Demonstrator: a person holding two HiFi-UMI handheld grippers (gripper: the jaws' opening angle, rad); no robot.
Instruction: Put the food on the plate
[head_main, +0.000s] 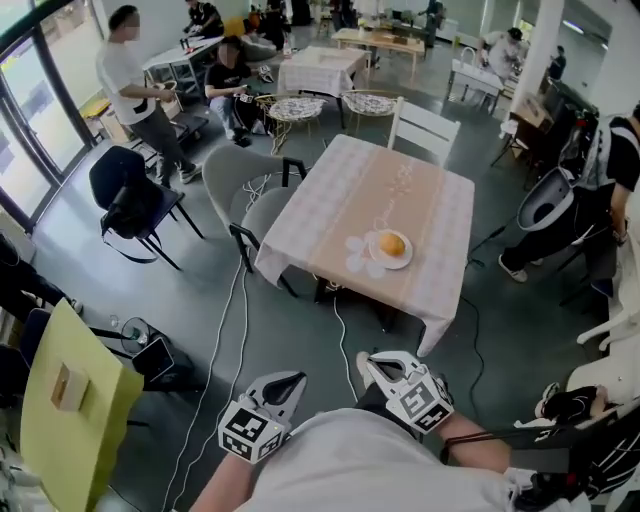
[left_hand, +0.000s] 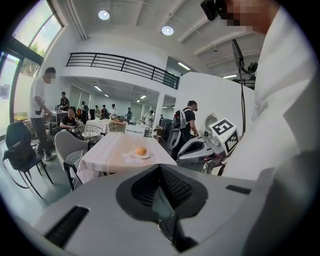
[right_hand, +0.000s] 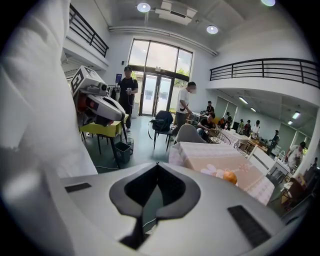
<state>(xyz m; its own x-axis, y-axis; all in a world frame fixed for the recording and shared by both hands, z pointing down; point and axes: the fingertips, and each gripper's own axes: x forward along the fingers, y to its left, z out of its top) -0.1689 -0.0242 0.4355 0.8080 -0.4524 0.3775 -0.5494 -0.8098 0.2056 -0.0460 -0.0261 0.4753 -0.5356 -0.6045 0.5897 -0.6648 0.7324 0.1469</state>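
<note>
A round orange piece of food (head_main: 392, 243) lies on a white plate (head_main: 405, 261) near the front edge of a table with a pale checked cloth (head_main: 340, 200). Both grippers are held close to the person's body, well short of the table. My left gripper (head_main: 288, 384) is shut and empty, and so is my right gripper (head_main: 372, 364). In the left gripper view the shut gripper (left_hand: 160, 166) points toward the far food (left_hand: 141, 150). The right gripper view has its shut gripper (right_hand: 157, 164) with the food (right_hand: 230, 176) off to the right.
A white chair (head_main: 425, 125) stands behind the table and a grey chair (head_main: 245, 175) at its left. A black chair (head_main: 130, 195) and a yellow-green chair (head_main: 70, 420) stand further left. Cables (head_main: 225, 330) run over the floor. A person (head_main: 130, 80) stands at the back left.
</note>
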